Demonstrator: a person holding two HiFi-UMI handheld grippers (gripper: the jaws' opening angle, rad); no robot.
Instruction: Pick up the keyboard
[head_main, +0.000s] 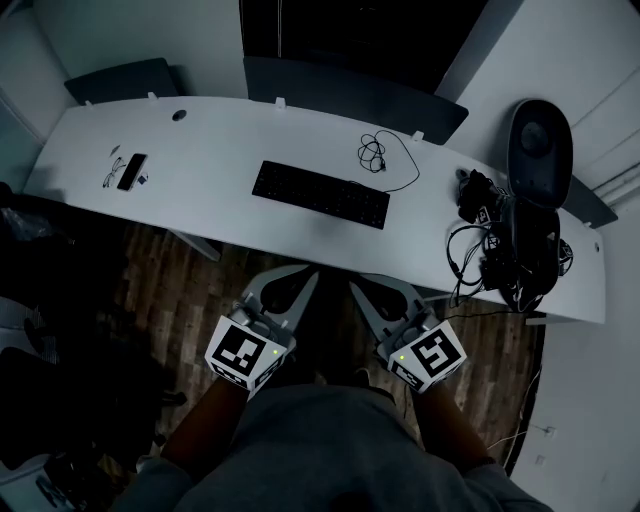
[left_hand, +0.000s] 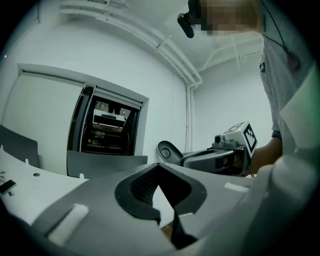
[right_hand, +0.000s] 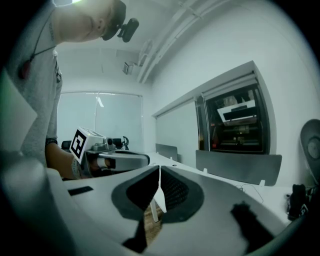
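Currently I see my left gripper (head_main: 308, 279) and right gripper (head_main: 358, 288) both with jaws pressed together on nothing, side by side well short of the keyboard (head_main: 320, 194), which lies flat on the white surface (head_main: 200, 150).

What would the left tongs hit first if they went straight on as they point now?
Likely the desk's near edge, if the shut left tongs ride at desktop height; if higher, the keyboard's right end. Height is unclear.

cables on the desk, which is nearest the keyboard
The thin coiled cable just behind the keyboard; the other tangle sits at the far right of the desk.
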